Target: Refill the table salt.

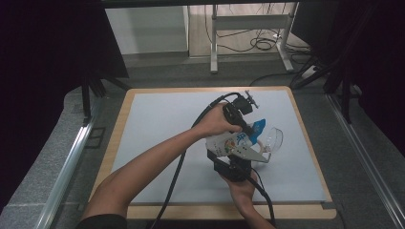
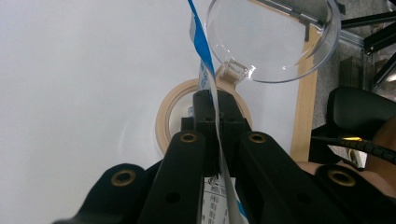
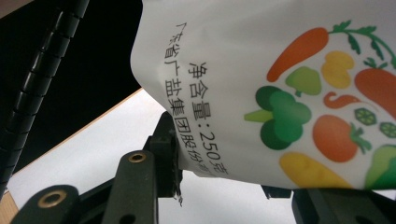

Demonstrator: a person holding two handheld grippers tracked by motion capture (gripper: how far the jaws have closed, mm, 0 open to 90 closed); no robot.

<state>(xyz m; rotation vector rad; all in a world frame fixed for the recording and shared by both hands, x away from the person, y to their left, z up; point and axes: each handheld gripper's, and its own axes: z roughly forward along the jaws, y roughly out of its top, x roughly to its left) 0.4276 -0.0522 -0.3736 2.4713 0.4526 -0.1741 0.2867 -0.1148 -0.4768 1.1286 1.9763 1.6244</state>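
Pinching the flat blue-and-white sealed edge of a glossy plastic pouch [image 2: 205, 60], the left gripper [image 2: 215, 109] is clamped fully closed. Right gripper [image 3: 219, 179] squeezes the pouch's printed body, jaws partway apart. It's held up over the grey mat [image 1: 157, 124], above a clear round lidded container [image 2: 275, 42].

Setting reads as a lab recording station, not a home or shop. The wooden-edged table [image 1: 305, 124] carries a plain pale mat [image 1: 157, 129] as its work surface. Dark curtains [image 1: 43, 57] hang on both sides and close the station in. Metal rails [image 1: 67, 167] run along the table's flanks. Behind it stands a bare metal desk frame [image 1: 248, 28], with loose cables [image 1: 262, 44] lying on the grey carpeted floor [image 1: 172, 71].
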